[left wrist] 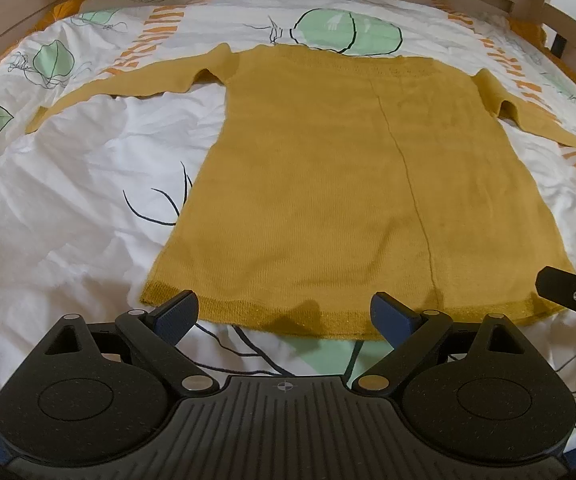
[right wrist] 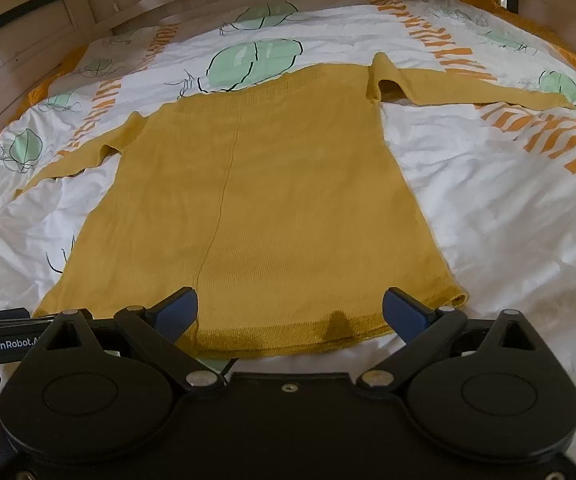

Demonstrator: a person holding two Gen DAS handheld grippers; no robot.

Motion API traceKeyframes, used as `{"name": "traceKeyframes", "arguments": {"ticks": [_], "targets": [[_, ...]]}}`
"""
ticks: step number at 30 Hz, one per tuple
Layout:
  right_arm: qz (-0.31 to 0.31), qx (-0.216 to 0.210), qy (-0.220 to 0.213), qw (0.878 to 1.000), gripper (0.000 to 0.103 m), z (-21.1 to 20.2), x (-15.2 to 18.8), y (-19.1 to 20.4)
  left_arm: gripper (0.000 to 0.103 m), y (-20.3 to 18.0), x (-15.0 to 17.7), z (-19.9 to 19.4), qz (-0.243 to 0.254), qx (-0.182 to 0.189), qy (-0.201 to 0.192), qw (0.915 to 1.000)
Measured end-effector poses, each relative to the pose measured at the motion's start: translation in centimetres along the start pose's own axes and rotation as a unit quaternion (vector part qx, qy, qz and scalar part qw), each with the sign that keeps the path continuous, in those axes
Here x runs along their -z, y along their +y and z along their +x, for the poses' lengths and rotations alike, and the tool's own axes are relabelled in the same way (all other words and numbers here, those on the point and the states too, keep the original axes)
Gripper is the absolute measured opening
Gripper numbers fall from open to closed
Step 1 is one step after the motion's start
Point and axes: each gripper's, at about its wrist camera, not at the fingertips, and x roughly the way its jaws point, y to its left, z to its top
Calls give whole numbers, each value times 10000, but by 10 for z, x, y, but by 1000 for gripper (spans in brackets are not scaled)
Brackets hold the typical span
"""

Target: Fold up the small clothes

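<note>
- Mustard sweater (left wrist: 348, 184) lies flat on the bed (left wrist: 67, 200), sleeves spread.
- Left claw (left wrist: 283, 312) and right claw (right wrist: 290, 314) hover wide at its hem, empty.
- Folding looks unstarted; next, pinch a sleeve or hem corners.

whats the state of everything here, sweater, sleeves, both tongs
mustard sweater: spread flat on the duvet, unfolded
left sleeve: stretched out sideways
right sleeve: stretched out sideways
left tongs: open, empty, at the hem
right tongs: open, empty, at the hem
duvet: wrinkled
</note>
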Motion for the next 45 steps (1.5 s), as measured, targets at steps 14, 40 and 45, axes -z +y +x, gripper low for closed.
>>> {"name": "traceKeyframes", "arguments": {"ticks": [14,40,45], "targets": [[93,-54,134,9999,100,9,-1,-1,94,4,-6,8,7,33,95,9999],[164,193,95,9996,103,66,-83,-43,94,-8,-89,51,112,100,-113,9998],[259,342,84,9990,103,76,-112,-70,94,-14,-117,65,219,74,-281,9993]]}}
